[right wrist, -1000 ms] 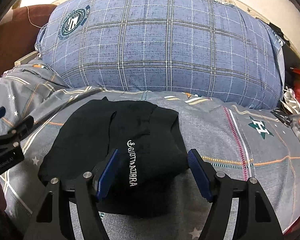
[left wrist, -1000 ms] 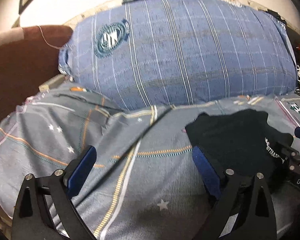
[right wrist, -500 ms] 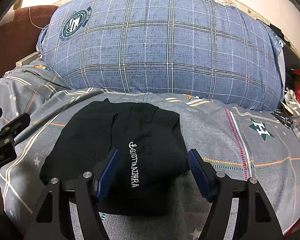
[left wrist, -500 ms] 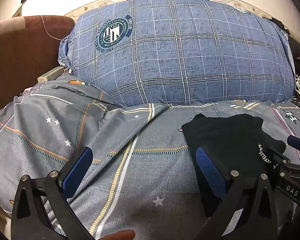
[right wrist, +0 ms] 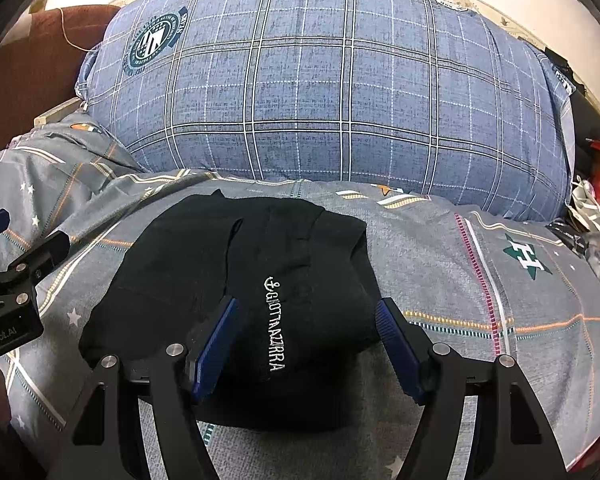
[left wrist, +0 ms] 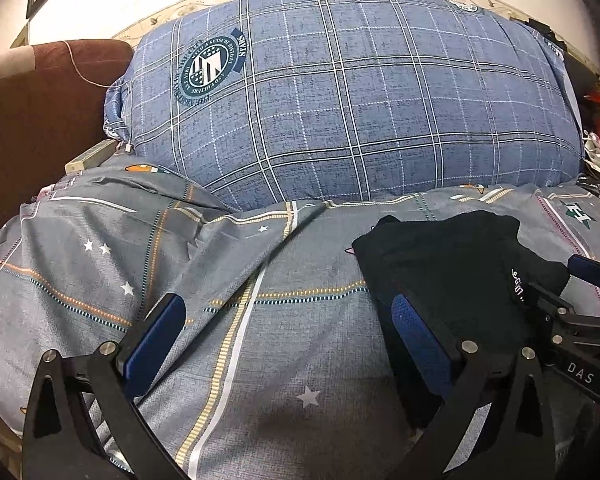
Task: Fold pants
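We start at the left of the bed, covered in a grey star-print sheet. Our left tongs hang over bare sheet, jaws wide apart, nothing between them; the right-hand pad sits at the pants' left edge, whether touching we cannot tell.

Moving right: the black pants lie in a compact bundle at about 6 o'clock from the big blue plaid pillow, just short of it. White lettering runs down the top layer. The layers look uneven, with a ridge through the middle and a loose flap at 12 o'clock.

Our right tongs stand over the near edge of the bundle, jaws well apart, straddling the lettering. No cloth is pinched that we can see.

Risks, as we judge them:
- Closing here may catch only the top layer, so the bundle peels open on lifting.
- The sheet is soft and wrinkled; a low pinch could grab it with the pants.
- With the left tongs off to the side, one edge would go unsupported and the fold skew.
- Clutter at 3 o'clock could snag a wide swing.
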Available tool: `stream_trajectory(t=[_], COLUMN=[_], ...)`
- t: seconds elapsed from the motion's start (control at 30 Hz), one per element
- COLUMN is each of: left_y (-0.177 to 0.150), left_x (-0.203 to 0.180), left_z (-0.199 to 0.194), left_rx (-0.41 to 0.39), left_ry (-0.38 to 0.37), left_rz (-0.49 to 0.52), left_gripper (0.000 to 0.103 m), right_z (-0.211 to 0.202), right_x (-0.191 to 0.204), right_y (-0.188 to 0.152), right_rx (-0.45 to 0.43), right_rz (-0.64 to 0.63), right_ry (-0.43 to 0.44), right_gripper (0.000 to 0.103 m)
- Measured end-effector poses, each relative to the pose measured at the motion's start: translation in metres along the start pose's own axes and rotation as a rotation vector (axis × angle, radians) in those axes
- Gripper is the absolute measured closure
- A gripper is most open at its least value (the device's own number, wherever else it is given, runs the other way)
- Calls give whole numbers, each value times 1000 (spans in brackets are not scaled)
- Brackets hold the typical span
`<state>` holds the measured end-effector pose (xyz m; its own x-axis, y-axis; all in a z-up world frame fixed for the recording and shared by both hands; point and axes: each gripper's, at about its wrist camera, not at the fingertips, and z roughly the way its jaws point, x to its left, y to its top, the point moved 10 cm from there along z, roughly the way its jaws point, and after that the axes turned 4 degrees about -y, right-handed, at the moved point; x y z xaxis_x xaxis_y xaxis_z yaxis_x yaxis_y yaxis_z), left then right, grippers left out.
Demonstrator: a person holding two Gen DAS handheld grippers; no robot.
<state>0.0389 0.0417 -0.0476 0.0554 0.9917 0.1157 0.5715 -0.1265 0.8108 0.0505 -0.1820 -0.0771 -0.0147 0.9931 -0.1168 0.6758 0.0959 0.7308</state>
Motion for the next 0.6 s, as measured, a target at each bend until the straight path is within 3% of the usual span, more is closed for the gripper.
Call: stream_trajectory(t=[0.6], left_y=[-4], left_x=[0], left_z=[4], left_rx=[27], left_ry=[-28], left_rz=[-23], left_gripper=[0], right_z=[1], right_x=[1], right_y=[0], right_rx=[-4], right_rz=[-4], right_ry=[3], right_gripper=[31])
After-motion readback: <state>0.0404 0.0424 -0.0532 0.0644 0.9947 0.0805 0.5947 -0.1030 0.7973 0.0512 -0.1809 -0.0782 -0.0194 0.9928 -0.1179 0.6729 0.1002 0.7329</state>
